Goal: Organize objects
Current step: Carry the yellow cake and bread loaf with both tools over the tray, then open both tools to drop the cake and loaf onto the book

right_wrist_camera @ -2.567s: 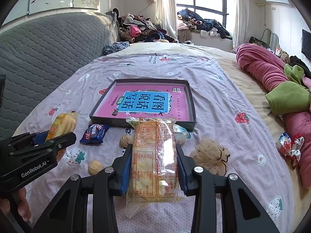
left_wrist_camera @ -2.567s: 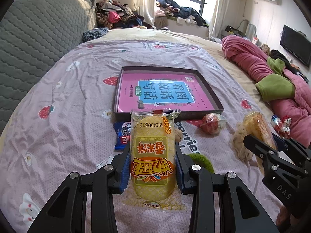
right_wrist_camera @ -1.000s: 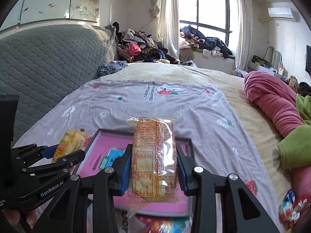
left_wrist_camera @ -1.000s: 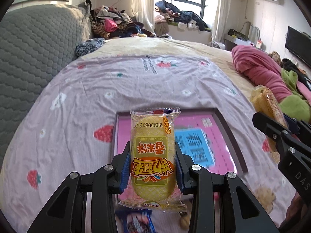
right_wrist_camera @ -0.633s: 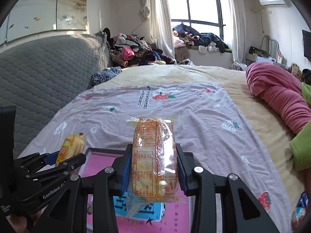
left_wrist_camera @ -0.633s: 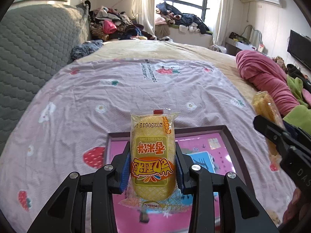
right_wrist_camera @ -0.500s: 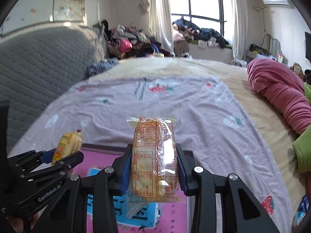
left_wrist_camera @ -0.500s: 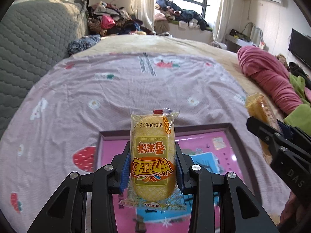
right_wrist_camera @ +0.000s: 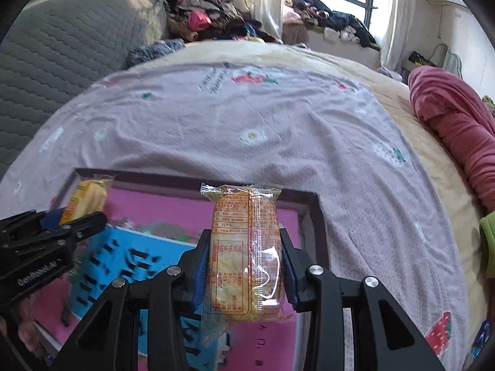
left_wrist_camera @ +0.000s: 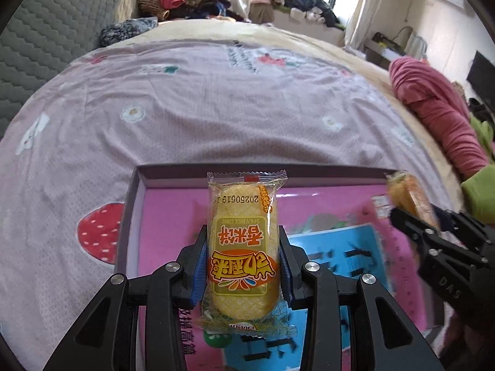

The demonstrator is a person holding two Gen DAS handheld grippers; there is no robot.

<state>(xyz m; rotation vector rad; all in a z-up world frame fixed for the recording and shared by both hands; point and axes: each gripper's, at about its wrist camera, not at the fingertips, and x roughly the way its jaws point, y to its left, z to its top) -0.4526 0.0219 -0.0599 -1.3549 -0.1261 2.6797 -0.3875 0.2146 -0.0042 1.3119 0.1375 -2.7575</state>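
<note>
My left gripper point(left_wrist_camera: 243, 266) is shut on a yellow rice cake packet point(left_wrist_camera: 243, 241) and holds it over the shallow dark box point(left_wrist_camera: 130, 204), which has a pink and blue book point(left_wrist_camera: 173, 216) inside. My right gripper point(right_wrist_camera: 244, 267) is shut on a clear orange cracker packet point(right_wrist_camera: 244, 247) over the right part of the same box point(right_wrist_camera: 312, 207). Each gripper shows in the other's view: the right one point(left_wrist_camera: 433, 235) at the right edge, the left one point(right_wrist_camera: 55, 228) at the left edge.
The box lies on a bed with a lilac strawberry-print sheet point(left_wrist_camera: 216, 99). A grey quilted headboard point(right_wrist_camera: 62, 46) stands at left. A pink blanket roll point(left_wrist_camera: 433, 111) and a green cloth point(left_wrist_camera: 478, 194) lie at right. A clothes pile point(right_wrist_camera: 210, 15) sits at the far end.
Both grippers have moved forward and lower over the box, each still holding its packet. The box now fills the lower part of both views.
</note>
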